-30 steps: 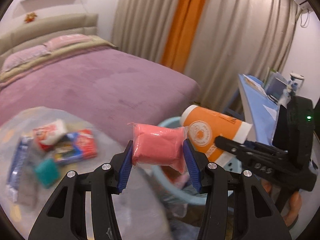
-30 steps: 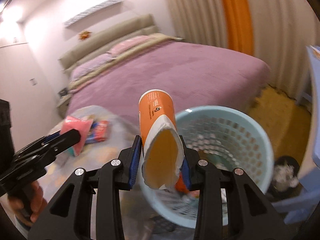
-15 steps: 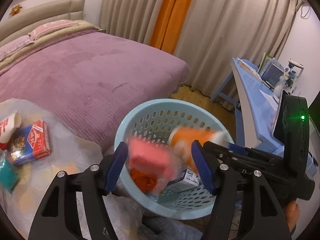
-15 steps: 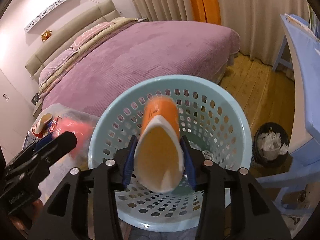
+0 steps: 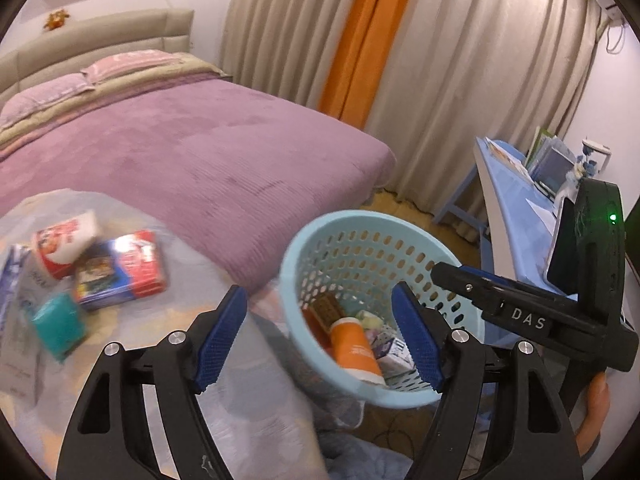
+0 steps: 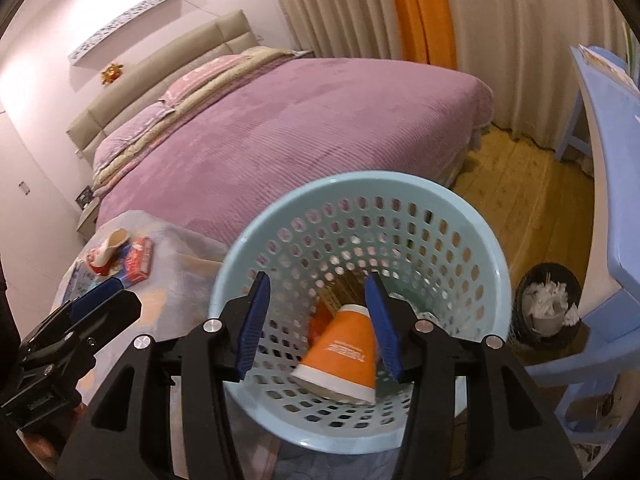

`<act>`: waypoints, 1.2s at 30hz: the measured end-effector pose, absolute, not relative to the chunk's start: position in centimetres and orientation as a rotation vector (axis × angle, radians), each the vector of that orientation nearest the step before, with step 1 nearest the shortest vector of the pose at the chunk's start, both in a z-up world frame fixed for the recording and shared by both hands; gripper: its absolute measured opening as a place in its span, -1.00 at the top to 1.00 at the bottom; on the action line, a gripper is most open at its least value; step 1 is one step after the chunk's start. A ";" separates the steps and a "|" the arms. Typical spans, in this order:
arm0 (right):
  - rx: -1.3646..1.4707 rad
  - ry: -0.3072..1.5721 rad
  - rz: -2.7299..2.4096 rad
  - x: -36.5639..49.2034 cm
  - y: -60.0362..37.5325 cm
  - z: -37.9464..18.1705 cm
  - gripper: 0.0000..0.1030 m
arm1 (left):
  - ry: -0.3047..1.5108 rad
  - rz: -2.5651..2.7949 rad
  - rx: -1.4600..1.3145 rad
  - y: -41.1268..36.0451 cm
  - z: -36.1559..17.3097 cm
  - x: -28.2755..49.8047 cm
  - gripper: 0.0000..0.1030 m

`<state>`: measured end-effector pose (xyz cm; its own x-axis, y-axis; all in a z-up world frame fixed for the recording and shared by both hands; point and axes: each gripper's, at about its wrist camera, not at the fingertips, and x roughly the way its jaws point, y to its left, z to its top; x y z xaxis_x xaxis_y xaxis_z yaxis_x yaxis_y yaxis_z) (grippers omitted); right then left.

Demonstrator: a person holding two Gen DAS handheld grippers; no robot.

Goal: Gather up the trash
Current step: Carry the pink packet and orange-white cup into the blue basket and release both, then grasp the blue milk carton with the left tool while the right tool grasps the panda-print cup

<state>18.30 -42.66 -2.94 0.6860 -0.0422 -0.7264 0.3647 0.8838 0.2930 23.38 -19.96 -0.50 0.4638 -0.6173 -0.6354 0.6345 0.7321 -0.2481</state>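
Both grippers hang over a light blue basket (image 6: pixel 472 224) with nothing between their fingers. The left gripper (image 5: pixel 320 336) has its blue-padded fingers (image 5: pixel 222 332) spread wide apart, and the right gripper (image 6: pixel 318 320) also has its fingers (image 6: pixel 380 320) apart. An orange paper cup (image 6: pixel 344 354) lies on its side inside the basket, free of both grippers, its white rim toward the near side in the right wrist view. In the left wrist view the same cup (image 5: pixel 354 350) rests among other trash at the bottom, with a brown ridged piece (image 5: pixel 328 308) just beyond it and a small printed box (image 5: pixel 394 350) to its right. To the left of the basket, a surface under a pale cloth (image 5: pixel 132 320) carries a red and white cup (image 5: pixel 64 240) lying on its side, a red and blue packet (image 5: pixel 120 268) touching it, and a teal packet (image 5: pixel 58 322) nearer. A bed with a purple cover (image 5: pixel 192 156) fills the far side, and a blue desk (image 5: pixel 516 196) stands on the right. A small black bin (image 6: pixel 548 304) with white paper sits on the floor to the right of the basket.
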 end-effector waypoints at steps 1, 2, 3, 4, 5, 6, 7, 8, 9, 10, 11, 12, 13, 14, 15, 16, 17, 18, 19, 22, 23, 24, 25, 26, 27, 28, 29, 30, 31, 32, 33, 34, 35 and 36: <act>0.425 0.778 -0.227 18.4 -42.0 -2.5 0.10 | 0.762 -0.759 0.016 -19.2 -0.2 23.3 -0.42; 0.420 0.775 -0.222 18.5 -41.8 -2.3 0.10 | 0.755 -0.747 0.011 -18.6 0.0 23.2 -0.42; 0.407 0.767 -0.207 18.7 -41.0 -1.9 0.10 | 0.745 -0.732 0.007 -17.9 0.3 23.1 -0.42; 0.405 0.766 -0.203 18.7 -40.7 -1.7 0.10 | 0.733 -0.716 0.003 -17.1 0.7 23.1 -0.42; 0.396 0.759 -0.187 18.9 -40.2 -1.4 0.10 | 0.724 -0.700 0.001 -16.3 1.0 23.0 -0.42; 0.386 0.754 -0.174 19.1 -39.6 -1.1 0.10 | 0.707 -0.672 -0.004 -15.1 1.4 23.0 -0.42; 0.377 0.752 -0.166 19.3 -39.2 -1.0 0.10 | 0.698 -0.656 -0.009 -14.4 1.6 23.0 -0.42; 0.360 0.750 -0.149 19.7 -38.3 -0.7 0.10 | 0.689 -0.636 -0.016 -13.5 1.9 23.0 -0.43; 0.355 0.750 -0.143 19.9 -37.8 -0.6 0.10 | 0.675 -0.600 -0.028 -11.9 2.2 23.2 -0.46; 0.349 0.750 -0.133 20.2 -37.4 -0.4 0.10 | 0.668 -0.577 -0.035 -10.9 2.4 23.3 -0.47; 0.341 0.751 -0.119 20.6 -36.7 -0.3 0.10 | 0.660 -0.550 -0.043 -9.9 2.7 23.4 -0.48; 0.331 0.752 -0.106 21.0 -36.1 -0.2 0.10 | 0.654 -0.515 -0.051 -8.6 2.9 23.6 -0.48; 0.322 0.752 -0.096 21.3 -35.6 0.0 0.10 | 0.650 -0.481 -0.057 -7.4 3.1 23.9 -0.48; 0.309 0.753 -0.083 21.7 -34.9 0.1 0.10 | 0.650 -0.444 -0.063 -6.1 3.1 24.3 -0.48; 0.297 0.753 -0.068 22.2 -34.2 0.2 0.10 | 0.654 -0.415 -0.068 -4.9 3.1 24.7 -0.48; 0.280 0.751 -0.046 22.8 -33.2 0.4 0.10 | 0.658 -0.394 -0.072 -4.1 3.1 25.0 -0.48; 0.273 0.750 -0.035 23.1 -32.8 0.5 0.10 | 0.663 -0.373 -0.075 -3.2 3.1 25.3 -0.48; 0.259 0.748 -0.011 23.7 -31.9 0.6 0.10 | 0.675 -0.351 -0.076 -2.3 3.0 25.8 -0.48; 0.248 0.751 0.011 24.3 -31.1 0.7 0.10 | 0.685 -0.342 -0.073 -1.9 2.9 26.2 -0.48; 0.224 0.759 0.047 25.7 -29.4 0.8 0.10 | 0.723 -0.317 -0.050 -0.6 2.3 27.4 -0.48; 0.211 0.760 0.073 26.6 -28.4 0.8 0.10 | 0.736 -0.316 -0.043 -0.3 2.0 27.7 -0.48; 0.207 0.761 0.082 27.0 -28.1 0.8 0.10 | 0.755 -0.323 -0.037 -0.2 1.7 28.1 -0.47; 0.202 0.764 0.090 27.5 -27.6 0.8 0.08 | 0.776 -0.331 -0.035 -0.2 1.2 28.6 -0.44; 0.192 0.771 0.106 28.4 -26.9 0.8 0.08 | 0.793 -0.333 -0.033 -0.2 0.8 28.9 -0.44; 0.188 0.772 0.116 28.7 -26.6 0.9 0.07 | 0.814 -0.339 -0.026 -0.4 0.3 29.5 -0.42; 0.183 0.774 0.134 29.3 -26.1 0.9 0.07 | 0.826 -0.342 -0.024 -0.3 -0.1 29.6 -0.35; 0.177 0.775 0.142 29.8 -25.7 0.9 0.06 | 0.843 -0.346 -0.023 -0.4 -0.6 30.1 -0.32; 0.172 0.776 0.146 30.2 -25.4 0.9 0.04 | 0.853 -0.346 -0.022 -0.5 -0.8 30.1 -0.27; 0.168 0.776 0.150 30.6 -25.1 0.8 -0.02 | 0.866 -0.343 -0.022 -0.5 -1.2 30.5 -0.22; 0.166 0.775 0.157 31.0 -24.8 0.8 -0.06 | 0.874 -0.341 -0.023 -0.5 -1.5 30.8 -0.21; 0.164 0.777 0.162 31.6 -24.4 0.8 -0.15 | 0.882 -0.340 -0.022 -0.6 -1.9 31.1 -0.18; 0.162 0.779 0.168 32.1 -24.1 0.7 -0.23 | 0.890 -0.340 -0.020 -0.5 -2.3 31.5 -0.15; 0.161 0.779 0.172 32.3 -24.0 0.7 -0.25 | 0.897 -0.339 -0.020 -0.5 -2.6 31.8 -0.14; 0.157 0.783 0.179 32.9 -23.5 0.6 -0.26 | 0.902 -0.338 -0.021 -0.5 -2.8 31.9 -0.11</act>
<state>32.89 -23.54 0.59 0.6950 0.2179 -0.6852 -0.1017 0.9732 0.2063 31.91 -0.51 -2.83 0.5712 -0.2964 -0.7654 0.2791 0.9471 -0.1585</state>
